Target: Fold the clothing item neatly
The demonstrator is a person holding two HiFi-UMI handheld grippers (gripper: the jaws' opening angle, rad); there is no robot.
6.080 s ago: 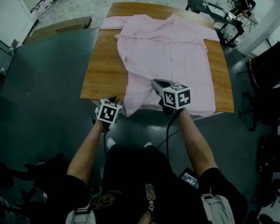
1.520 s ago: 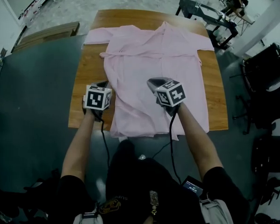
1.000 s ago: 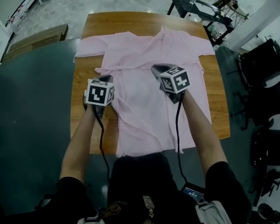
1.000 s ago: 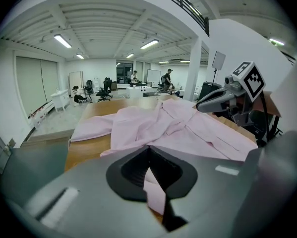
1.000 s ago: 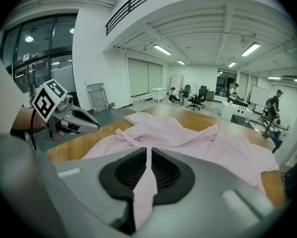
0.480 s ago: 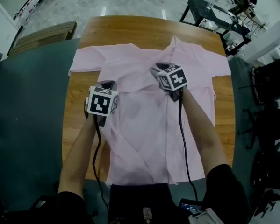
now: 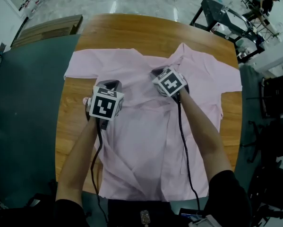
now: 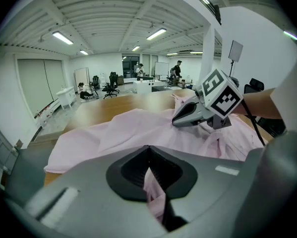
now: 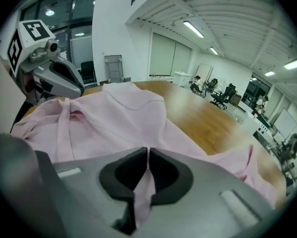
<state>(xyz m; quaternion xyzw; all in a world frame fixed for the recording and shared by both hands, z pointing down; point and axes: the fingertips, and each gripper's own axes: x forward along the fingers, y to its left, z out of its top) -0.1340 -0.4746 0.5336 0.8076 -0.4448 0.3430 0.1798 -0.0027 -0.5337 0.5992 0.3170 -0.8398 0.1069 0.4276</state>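
A pink shirt (image 7: 141,141) lies spread on the wooden table (image 7: 132,30), collar at the far side, sleeves out to both sides and hem at the near edge. My left gripper (image 7: 108,84) rests on the shirt's left chest, shut on a fold of pink fabric (image 8: 153,192). My right gripper (image 7: 156,72) sits just below the collar. Its jaws have just been closing and now pinch a strip of shirt cloth (image 9: 144,187). The right gripper (image 8: 180,120) shows in the left gripper view, and the left gripper (image 9: 74,89) in the right gripper view.
A dark bench (image 7: 221,20) with equipment stands beyond the table's far right corner, and a person (image 7: 266,1) is behind it. A low wooden board (image 7: 47,27) lies on the floor at far left. Grey-green flooring (image 7: 23,108) flanks the table.
Both grippers have moved away from me up the shirt, from near the hem to the chest and collar. The shirt now lies flatter, with both sleeves spread out.
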